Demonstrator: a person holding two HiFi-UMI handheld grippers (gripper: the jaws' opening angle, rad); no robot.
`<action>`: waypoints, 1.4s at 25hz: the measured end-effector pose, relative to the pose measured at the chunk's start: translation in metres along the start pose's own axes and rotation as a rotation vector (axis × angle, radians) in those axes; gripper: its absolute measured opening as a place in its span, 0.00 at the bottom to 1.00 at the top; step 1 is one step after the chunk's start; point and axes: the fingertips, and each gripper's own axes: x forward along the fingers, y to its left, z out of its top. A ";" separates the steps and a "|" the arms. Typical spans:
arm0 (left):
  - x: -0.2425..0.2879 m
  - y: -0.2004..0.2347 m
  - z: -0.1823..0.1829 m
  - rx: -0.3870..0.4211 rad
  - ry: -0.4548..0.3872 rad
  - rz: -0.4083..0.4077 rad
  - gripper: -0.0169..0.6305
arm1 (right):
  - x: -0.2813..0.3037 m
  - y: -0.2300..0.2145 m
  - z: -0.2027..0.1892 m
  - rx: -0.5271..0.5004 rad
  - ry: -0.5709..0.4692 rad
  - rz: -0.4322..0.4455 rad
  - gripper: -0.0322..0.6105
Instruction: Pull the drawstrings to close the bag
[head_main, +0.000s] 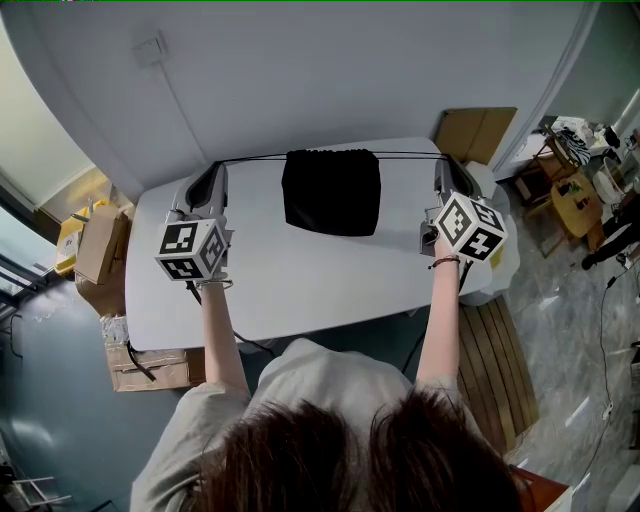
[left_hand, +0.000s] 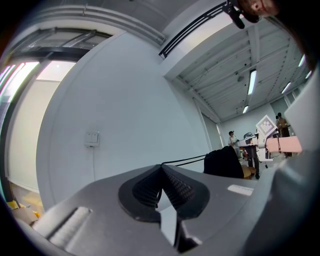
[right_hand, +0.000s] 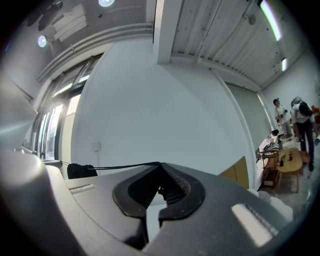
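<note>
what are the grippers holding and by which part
Each pinches a drawstring of the black bag at its outer end: left gripper the left drawstring, right gripper the right drawstring, both taut.

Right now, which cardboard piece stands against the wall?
The flat brown cardboard sheet past the white table's right corner; the cardboard boxes sit on the floor.

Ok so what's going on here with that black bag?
A person at the white table works two handheld grippers. The left tongs are shut on the left drawstring, the right tongs on the right drawstring, and they are held wide apart, so both cords run taut from the black bag lying between them. How far its mouth is closed is hard to tell.
</note>
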 end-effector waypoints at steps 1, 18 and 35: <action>0.000 0.000 0.000 0.000 0.000 0.000 0.03 | 0.000 0.000 0.000 0.001 0.000 -0.001 0.07; -0.003 0.000 0.002 -0.003 -0.006 0.003 0.03 | -0.003 -0.007 0.000 0.025 -0.007 -0.017 0.07; -0.003 0.001 0.003 0.002 -0.014 0.015 0.03 | -0.002 -0.008 0.001 0.036 -0.011 -0.009 0.07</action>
